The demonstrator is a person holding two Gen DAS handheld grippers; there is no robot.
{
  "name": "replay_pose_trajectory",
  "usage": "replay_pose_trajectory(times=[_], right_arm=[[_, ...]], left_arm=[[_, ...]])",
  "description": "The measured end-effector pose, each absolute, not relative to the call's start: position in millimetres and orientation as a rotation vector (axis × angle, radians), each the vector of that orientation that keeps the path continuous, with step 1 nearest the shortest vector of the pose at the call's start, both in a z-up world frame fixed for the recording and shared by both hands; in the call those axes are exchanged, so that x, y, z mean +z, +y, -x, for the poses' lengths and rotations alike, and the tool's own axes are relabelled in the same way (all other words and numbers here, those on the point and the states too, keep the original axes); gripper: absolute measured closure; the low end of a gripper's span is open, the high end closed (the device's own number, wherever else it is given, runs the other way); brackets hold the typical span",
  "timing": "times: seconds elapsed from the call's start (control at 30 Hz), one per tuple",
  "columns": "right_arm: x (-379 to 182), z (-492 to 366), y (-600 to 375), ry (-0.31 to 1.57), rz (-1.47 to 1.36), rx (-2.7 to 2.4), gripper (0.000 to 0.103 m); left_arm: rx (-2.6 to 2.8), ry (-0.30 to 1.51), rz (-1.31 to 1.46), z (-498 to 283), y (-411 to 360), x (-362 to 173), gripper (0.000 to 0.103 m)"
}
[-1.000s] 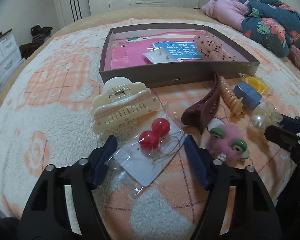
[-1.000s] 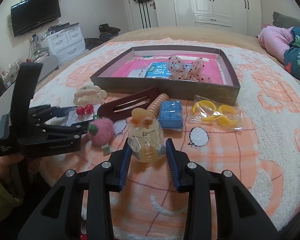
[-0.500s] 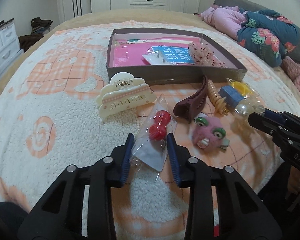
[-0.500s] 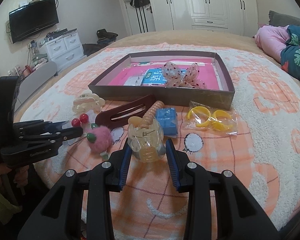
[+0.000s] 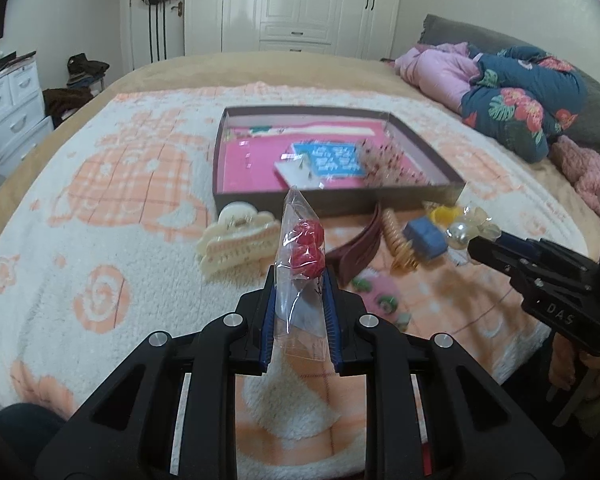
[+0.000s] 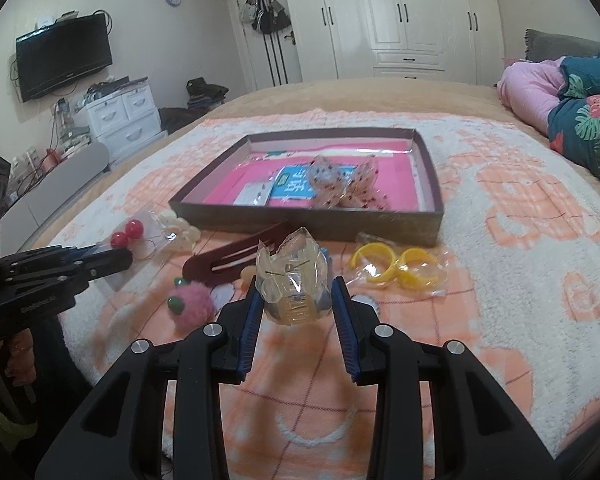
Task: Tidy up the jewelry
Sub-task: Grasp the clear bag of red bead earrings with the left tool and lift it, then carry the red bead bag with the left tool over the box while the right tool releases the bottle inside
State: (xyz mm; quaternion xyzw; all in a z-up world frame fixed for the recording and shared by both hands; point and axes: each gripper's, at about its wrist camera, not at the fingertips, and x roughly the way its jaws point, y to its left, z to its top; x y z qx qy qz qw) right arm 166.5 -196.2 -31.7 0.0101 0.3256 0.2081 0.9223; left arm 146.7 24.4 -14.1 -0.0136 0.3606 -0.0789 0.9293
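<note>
My left gripper [image 5: 300,280] is shut on a clear packet of red bead earrings [image 5: 302,252] and holds it upright above the blanket; the packet also shows in the right wrist view [image 6: 130,234]. My right gripper [image 6: 296,288] is shut on a clear hair claw clip [image 6: 294,280], lifted off the bed; the clip shows with a pearl in the left wrist view [image 5: 466,228]. The open brown box [image 5: 424,194] with a pink floor holds a blue card [image 5: 332,160] and a dotted bow [image 6: 340,184]. It lies ahead of both grippers.
On the blanket before the box lie a cream claw clip [image 5: 236,244], a maroon clip [image 6: 236,260], an orange spiral tie [image 5: 398,240], a blue block [image 5: 426,236], a pink fuzzy clip [image 6: 192,304] and bagged yellow rings [image 6: 396,268]. Bedding [image 5: 520,92] is piled far right.
My left gripper closed on the earring packet and raised it upright off the blanket. My right gripper lifted the clear claw clip higher. Both moved a little back from the box.
</note>
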Motion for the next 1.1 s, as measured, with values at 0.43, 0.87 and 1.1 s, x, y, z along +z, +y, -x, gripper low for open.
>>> replay_pose_trajectory(times=[0.43,0.87,1.1], right_arm=[[-21,-186,-218,0.639,-0.057,0.351,0.070],[-18,-206,-230,0.640,-0.078,0.295,0.070],[-14,-214,-232,0.633,-0.082,0.288,0.070]], left_arm=[[-0.201,0.704,0.053,-172,13,-4,0.089],[-0.240,0.663,0.041,-204,-4,8,0.089],[-0.258,0.657,0.045,-222,-11,9,0.089]])
